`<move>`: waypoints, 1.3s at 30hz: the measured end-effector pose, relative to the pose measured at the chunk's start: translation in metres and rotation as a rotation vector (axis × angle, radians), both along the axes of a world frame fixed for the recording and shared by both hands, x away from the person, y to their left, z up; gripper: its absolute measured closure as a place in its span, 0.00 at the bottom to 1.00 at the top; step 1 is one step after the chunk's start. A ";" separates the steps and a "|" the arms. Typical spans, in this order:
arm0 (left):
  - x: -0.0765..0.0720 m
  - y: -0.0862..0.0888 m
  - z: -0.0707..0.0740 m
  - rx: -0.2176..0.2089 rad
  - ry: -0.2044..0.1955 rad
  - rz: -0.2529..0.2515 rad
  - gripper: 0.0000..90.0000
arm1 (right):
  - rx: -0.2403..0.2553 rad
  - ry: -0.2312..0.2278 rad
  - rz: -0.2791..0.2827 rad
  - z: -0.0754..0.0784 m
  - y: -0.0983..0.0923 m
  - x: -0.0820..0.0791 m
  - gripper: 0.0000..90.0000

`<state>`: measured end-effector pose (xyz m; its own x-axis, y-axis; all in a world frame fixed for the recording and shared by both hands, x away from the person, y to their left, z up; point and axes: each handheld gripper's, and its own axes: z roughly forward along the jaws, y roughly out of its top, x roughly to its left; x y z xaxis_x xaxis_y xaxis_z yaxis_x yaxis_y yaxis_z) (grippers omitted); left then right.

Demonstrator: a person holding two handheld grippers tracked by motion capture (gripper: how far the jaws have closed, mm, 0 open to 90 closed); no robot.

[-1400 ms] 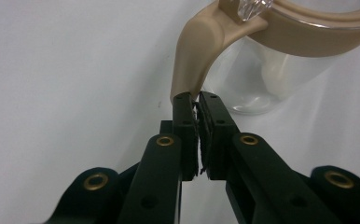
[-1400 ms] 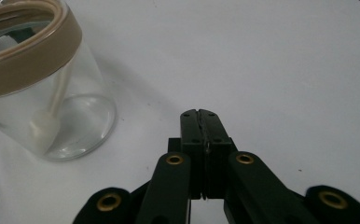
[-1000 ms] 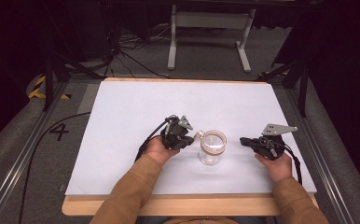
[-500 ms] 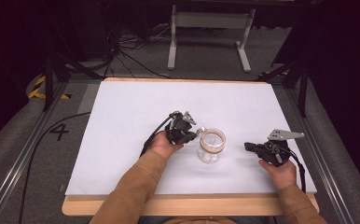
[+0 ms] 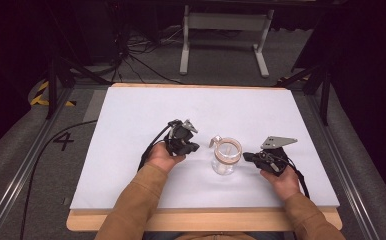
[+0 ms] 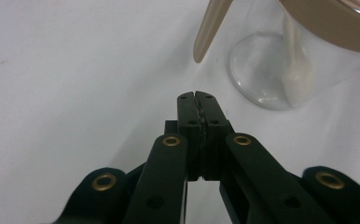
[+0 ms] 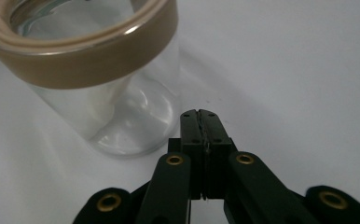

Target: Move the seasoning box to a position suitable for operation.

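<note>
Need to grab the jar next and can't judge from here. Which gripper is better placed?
Probably the right gripper: it points at the jar from close by. The left gripper looks slightly farther, facing the tan tab. Both are shut.

jar (image 5: 226,156) on table (image 5: 131,115) | left tool (image 5: 193,147) left of jar | right tool (image 5: 247,156) right

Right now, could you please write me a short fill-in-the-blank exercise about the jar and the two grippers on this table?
1. The glass jar stands ____ the left gripper and the right gripper.
2. The jaws of both grippers are ____.
3. The band around the jar's mouth is ____ in colour.
4. The jar stands upright on the ____ table.

Missing words: between; shut; tan; white
</note>
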<state>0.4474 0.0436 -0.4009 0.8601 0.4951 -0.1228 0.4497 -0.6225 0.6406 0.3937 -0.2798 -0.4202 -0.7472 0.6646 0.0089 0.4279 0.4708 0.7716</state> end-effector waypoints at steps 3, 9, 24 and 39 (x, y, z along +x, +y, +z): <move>-0.004 0.005 -0.002 0.009 0.013 -0.036 1.00 | -0.015 0.004 0.017 -0.001 0.008 0.004 0.99; -0.007 0.009 0.001 0.005 0.010 -0.009 1.00 | -0.009 0.035 0.032 -0.002 0.011 0.008 1.00; -0.002 0.021 0.004 -0.044 -0.006 0.035 0.99 | -0.082 0.018 0.107 0.000 0.035 -0.015 1.00; 0.000 0.029 0.017 -0.115 -0.017 0.042 1.00 | -0.081 -0.006 0.176 0.000 0.048 -0.024 0.99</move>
<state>0.4474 0.0725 -0.3835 0.8414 0.5140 -0.1666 0.4624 -0.5253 0.7143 0.3701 -0.2319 -0.4201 -0.8516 0.5223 -0.0442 0.3294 0.5988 0.7300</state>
